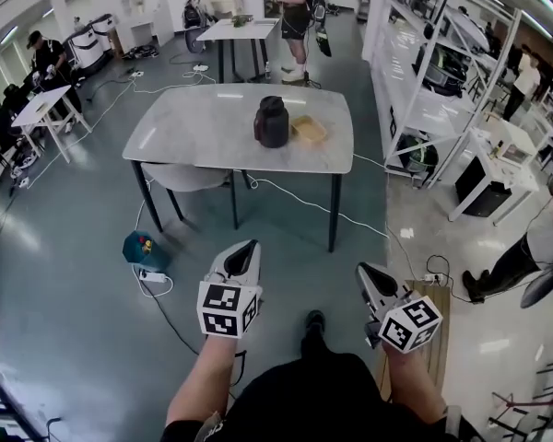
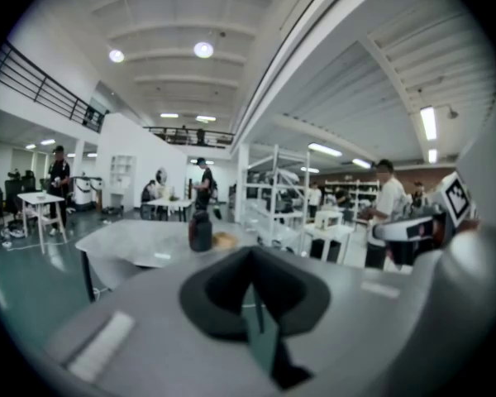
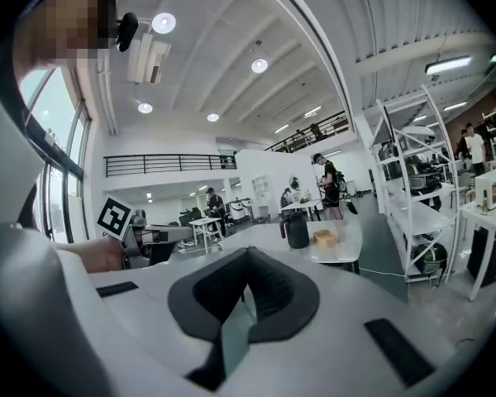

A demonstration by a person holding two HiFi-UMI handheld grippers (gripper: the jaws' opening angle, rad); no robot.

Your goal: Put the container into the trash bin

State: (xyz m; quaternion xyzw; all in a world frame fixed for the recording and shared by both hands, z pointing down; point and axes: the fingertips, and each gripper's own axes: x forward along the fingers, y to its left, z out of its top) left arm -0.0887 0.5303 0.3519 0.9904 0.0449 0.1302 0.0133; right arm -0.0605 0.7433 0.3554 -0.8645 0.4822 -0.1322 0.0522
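A dark, rounded trash bin (image 1: 271,122) stands on the grey table (image 1: 194,127), with a shallow tan container (image 1: 309,131) right beside it. Both also show far ahead in the gripper views: the bin (image 2: 200,231) (image 3: 297,230) and the container (image 2: 225,240) (image 3: 324,238). My left gripper (image 1: 248,248) (image 2: 250,259) and right gripper (image 1: 365,271) (image 3: 246,259) are held low, close to my body and well short of the table. On each the jaws are together with nothing between them.
A white cable (image 1: 295,201) runs across the floor under the table, and a teal object (image 1: 143,247) lies at its near left. A white chair (image 1: 189,178) is tucked under the table. White shelving (image 1: 415,72) lines the right side. Other tables and people stand beyond.
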